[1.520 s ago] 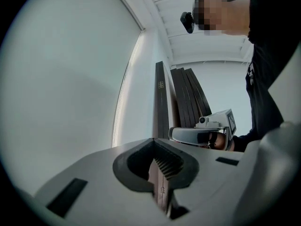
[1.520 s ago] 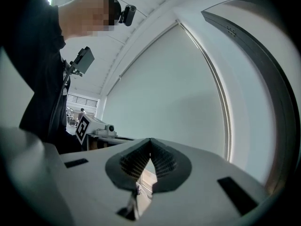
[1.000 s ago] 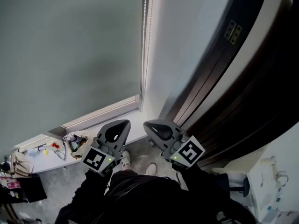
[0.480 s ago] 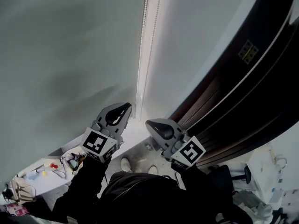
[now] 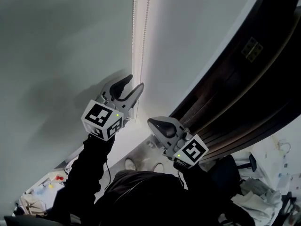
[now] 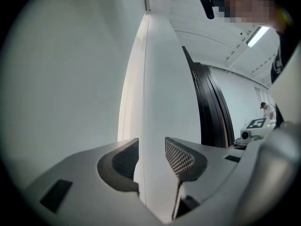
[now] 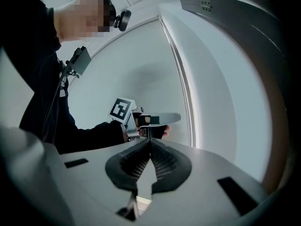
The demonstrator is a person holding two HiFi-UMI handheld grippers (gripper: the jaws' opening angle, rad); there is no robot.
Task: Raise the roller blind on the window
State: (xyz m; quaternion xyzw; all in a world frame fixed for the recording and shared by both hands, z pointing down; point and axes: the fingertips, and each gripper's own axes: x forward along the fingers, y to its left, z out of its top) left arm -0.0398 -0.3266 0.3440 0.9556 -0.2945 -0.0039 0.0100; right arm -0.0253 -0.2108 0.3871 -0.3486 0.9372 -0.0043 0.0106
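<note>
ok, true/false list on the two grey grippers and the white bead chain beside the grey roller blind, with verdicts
1. The left gripper has its jaws apart. True; they have just been opening.
2. Its pads press on the white bead chain. False: in the left gripper view the chain shows in the gap between the open pads, and neither closes on it.
3. The right gripper is clamped on the chain. False: its jaws are together on nothing, away from the chain.
4. In the head view the left gripper is higher than the right one. True.
5. The dark door frame is left of the chain. False: it is on the right.
</note>
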